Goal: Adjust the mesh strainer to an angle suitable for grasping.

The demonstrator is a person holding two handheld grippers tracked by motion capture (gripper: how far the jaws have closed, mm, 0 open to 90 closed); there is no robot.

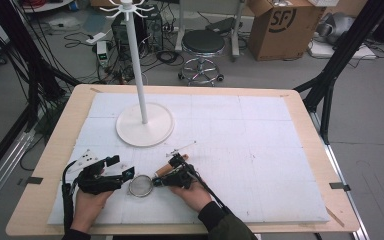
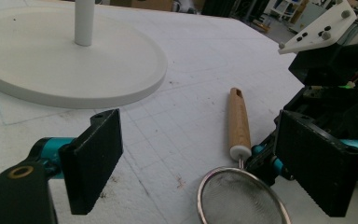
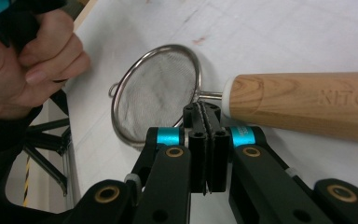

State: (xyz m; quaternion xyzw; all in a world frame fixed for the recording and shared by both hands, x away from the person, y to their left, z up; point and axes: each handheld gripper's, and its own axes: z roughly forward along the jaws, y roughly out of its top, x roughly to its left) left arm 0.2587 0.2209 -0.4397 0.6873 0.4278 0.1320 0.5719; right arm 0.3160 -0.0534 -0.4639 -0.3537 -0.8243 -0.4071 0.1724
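A round metal mesh strainer (image 1: pixel 140 186) with a wooden handle (image 1: pixel 164 170) lies flat on the white table cover, near the front edge. My left gripper (image 1: pixel 121 168) stands open just left of the mesh bowl (image 2: pixel 240 198), which lies low between its wide-apart pads (image 2: pixel 98 158). My right gripper (image 3: pixel 204 112) is shut, pad against pad, with nothing between them. Its tips rest by the thin metal neck where the bowl (image 3: pixel 158 93) meets the handle (image 3: pixel 307 105). In the high view the right gripper (image 1: pixel 157 182) lies along the handle's near side.
A white hook stand (image 1: pixel 141 70) rises from a round base (image 1: pixel 145 125) at the table's back left, and the base (image 2: pixel 65 60) is close ahead of the left gripper. A stool (image 1: pixel 203 42), a cardboard box (image 1: pixel 285 22) and floor cables lie beyond the table.
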